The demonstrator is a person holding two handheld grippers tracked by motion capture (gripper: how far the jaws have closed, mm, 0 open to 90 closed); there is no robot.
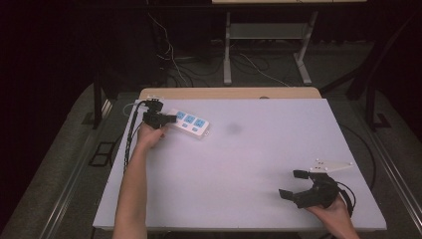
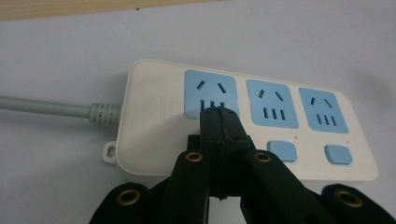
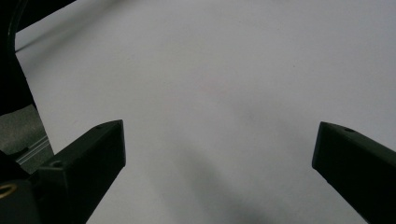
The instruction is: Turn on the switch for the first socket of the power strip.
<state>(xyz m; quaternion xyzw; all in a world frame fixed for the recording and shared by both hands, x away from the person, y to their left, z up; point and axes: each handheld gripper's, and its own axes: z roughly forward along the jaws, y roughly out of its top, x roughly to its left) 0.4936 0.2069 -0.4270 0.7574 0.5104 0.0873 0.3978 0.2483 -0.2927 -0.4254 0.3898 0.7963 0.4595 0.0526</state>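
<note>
White and blue, the power strip [image 2: 243,126] lay at the far left of the bench [image 1: 259,164], its grey cord [image 2: 46,107] trailing away. The left gripper [image 2: 219,112] had its jaws pressed together, tips over the first socket's button row, apparently switching it; whether it had clicked could not be told. The right gripper [image 1: 298,184] rested well apart, jaws wide and empty.

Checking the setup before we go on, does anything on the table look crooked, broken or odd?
Nothing looks damaged. The power strip lies askew to the table edge, and a faint dark smudge marks the surface beside it.
</note>
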